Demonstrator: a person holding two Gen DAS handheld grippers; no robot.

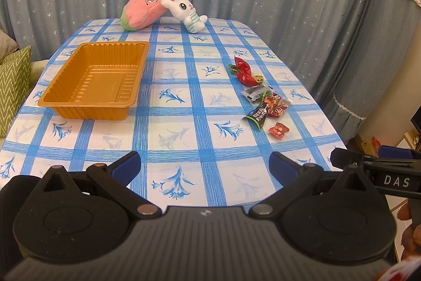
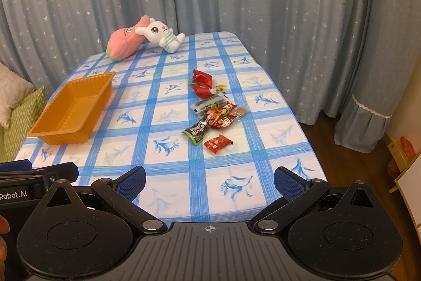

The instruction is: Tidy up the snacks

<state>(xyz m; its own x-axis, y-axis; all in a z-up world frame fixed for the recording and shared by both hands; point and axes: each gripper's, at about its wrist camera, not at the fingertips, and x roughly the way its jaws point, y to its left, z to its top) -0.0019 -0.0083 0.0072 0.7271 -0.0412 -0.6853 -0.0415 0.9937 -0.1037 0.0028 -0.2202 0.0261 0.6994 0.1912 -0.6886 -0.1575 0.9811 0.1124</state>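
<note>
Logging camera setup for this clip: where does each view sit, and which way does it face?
Left wrist: on the left gripper, near table edge, facing along the table; orange tray ahead-left, snack pile right. Own open fingers, right gripper and a hand show.
Right wrist: on the right gripper, same heading, snacks centred. Own open fingers, left gripper show.
Shared: tray, snacks, plush toys, curtain.

Print on the heaped snack wrappers (image 2: 210,112) is too small to read; the green cushion (image 1: 13,88) is cut off at left.
</note>
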